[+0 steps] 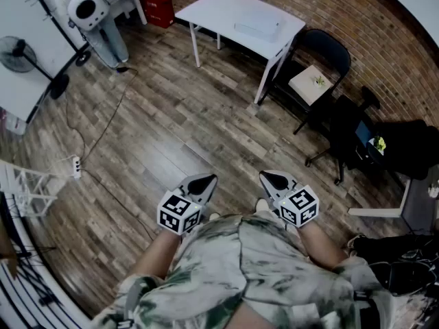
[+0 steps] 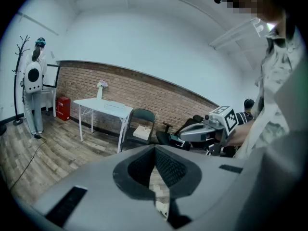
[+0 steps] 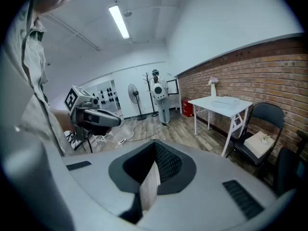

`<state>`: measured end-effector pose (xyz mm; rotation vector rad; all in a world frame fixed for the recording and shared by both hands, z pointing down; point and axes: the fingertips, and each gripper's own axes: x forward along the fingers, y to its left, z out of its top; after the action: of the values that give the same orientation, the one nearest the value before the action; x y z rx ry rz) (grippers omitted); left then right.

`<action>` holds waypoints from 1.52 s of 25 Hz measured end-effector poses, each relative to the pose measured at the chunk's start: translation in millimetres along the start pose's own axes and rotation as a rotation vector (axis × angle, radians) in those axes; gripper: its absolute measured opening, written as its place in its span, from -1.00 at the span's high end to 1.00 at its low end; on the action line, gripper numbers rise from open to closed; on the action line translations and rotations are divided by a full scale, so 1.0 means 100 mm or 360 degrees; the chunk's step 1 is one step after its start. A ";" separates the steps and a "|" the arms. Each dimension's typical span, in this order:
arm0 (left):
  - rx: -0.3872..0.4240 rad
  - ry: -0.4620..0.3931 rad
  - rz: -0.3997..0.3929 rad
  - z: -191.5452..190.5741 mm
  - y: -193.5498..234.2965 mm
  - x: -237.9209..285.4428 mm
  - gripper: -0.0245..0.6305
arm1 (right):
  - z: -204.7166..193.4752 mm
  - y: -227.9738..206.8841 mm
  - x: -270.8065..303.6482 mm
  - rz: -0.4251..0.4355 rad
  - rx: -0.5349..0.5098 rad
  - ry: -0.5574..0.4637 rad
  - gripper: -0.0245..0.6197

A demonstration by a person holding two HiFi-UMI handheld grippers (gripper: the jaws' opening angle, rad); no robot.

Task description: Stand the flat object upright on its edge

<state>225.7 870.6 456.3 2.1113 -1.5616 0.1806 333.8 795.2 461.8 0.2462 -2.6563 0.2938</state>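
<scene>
A flat white object [image 1: 257,26] lies on the white table [image 1: 206,9] by the brick wall, far ahead of me. The table [image 2: 91,103] and the flat object [image 2: 114,106] also show small in the left gripper view; in the right gripper view the table [image 3: 236,109] carries the same object [image 3: 225,100]. My left gripper [image 1: 204,179] and right gripper [image 1: 269,177] hang close to my body over the wooden floor, both shut and empty. Each gripper view shows its own jaws pressed together, the left gripper [image 2: 155,150] and the right gripper [image 3: 155,148].
A black folding chair [image 1: 322,57] holding a white box stands right of the table, with a black office chair [image 1: 350,136] beyond it. A standing fan [image 1: 17,53], a white suit on a rack [image 1: 89,9], a red box [image 1: 159,7] and a power strip [image 1: 75,164] with its cable are at the left.
</scene>
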 end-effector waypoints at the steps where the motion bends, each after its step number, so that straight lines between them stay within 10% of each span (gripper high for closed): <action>1: 0.0007 -0.0002 0.0000 -0.02 0.03 -0.05 0.85 | 0.00 0.06 0.04 0.0003 -0.0007 0.0002 0.86; 18: 0.0002 0.0015 -0.0071 0.08 0.73 -0.03 0.85 | 0.22 0.04 0.70 0.0013 0.0059 0.0027 0.86; 38: 0.0165 0.0093 0.0021 1.79 2.46 1.96 0.70 | 1.51 -2.53 2.21 -0.0095 0.0053 -0.0066 0.60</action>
<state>29.6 566.3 456.4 2.1546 -1.5626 0.3317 132.3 487.8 472.6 0.3454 -2.6809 0.3172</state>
